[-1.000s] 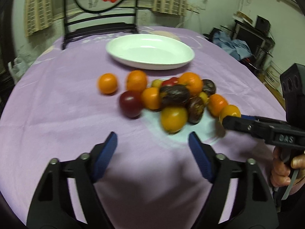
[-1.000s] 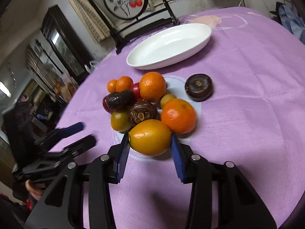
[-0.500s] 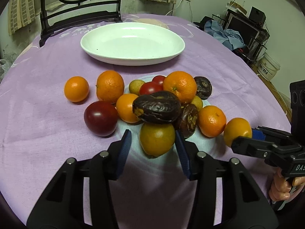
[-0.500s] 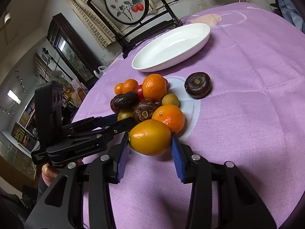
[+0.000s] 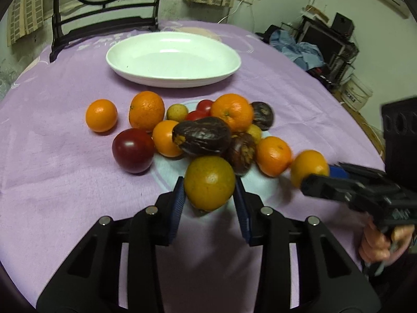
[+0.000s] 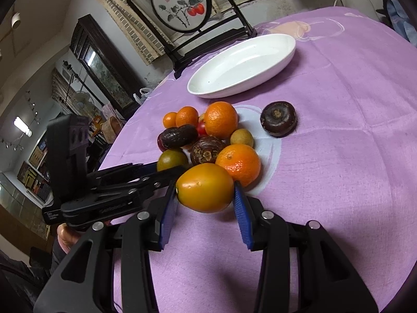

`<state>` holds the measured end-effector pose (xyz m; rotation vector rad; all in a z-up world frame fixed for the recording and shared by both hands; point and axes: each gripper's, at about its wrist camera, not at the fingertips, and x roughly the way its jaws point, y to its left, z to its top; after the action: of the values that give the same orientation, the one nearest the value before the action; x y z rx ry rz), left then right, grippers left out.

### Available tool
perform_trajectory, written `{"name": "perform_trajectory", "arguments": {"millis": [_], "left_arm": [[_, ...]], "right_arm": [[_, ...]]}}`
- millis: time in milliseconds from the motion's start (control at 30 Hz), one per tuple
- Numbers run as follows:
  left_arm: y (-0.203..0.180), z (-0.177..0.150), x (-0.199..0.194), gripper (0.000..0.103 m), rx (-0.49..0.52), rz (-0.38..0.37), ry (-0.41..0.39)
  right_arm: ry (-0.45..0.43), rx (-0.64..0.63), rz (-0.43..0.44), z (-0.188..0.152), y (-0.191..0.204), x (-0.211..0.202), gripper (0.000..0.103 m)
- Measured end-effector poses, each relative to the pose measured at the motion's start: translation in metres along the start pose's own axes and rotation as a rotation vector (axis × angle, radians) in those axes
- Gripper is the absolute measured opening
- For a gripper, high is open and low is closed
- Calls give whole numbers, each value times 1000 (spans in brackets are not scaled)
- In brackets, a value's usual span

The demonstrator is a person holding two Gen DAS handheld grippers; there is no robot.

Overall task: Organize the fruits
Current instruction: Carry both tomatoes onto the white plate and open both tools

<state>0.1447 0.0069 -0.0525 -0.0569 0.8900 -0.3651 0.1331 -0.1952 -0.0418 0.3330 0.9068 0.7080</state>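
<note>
A pile of fruit lies on the purple tablecloth (image 5: 52, 182): several oranges, a dark red plum (image 5: 133, 150), a wrinkled dark avocado (image 5: 202, 135) and small tomatoes. My left gripper (image 5: 209, 190) is shut on a greenish-yellow orange (image 5: 209, 182) at the pile's near edge. My right gripper (image 6: 206, 190) is shut on a smooth orange-yellow fruit (image 6: 206, 187), which also shows at the right of the left wrist view (image 5: 308, 165). An empty white oval plate (image 5: 173, 58) sits beyond the pile. A dark mangosteen (image 6: 278, 118) lies apart to the right.
A black chair with a round painted panel (image 6: 182, 7) stands behind the far side of the table. Shelves, a blue cloth and a white bucket (image 5: 355, 91) are off the table's right side. A hand (image 5: 383, 242) holds the right gripper's handle.
My left gripper moved forward to the pile and shut on the greenish-yellow orange. The right gripper kept hold of its fruit and shifted a little.
</note>
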Motion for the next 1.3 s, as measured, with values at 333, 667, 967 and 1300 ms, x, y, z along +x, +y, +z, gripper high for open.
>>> {"name": "perform_trajectory", "arguments": {"millis": [333,667,967,1300], "left_arm": [[15,70,-25,38,37,19,-173],[69,164,68,38,-65,132,-63],[86,172,112,38,-79,175,46],[76,172,55,92,-78,256,-79]], "right_arm": [[-102,-62,-68,78,4,5,43],[-6,-136,-269,162,-24,106,43],[110,-159,-313,166,-33,141,43],[95,-166,-311,161,-20,123,56]]}}
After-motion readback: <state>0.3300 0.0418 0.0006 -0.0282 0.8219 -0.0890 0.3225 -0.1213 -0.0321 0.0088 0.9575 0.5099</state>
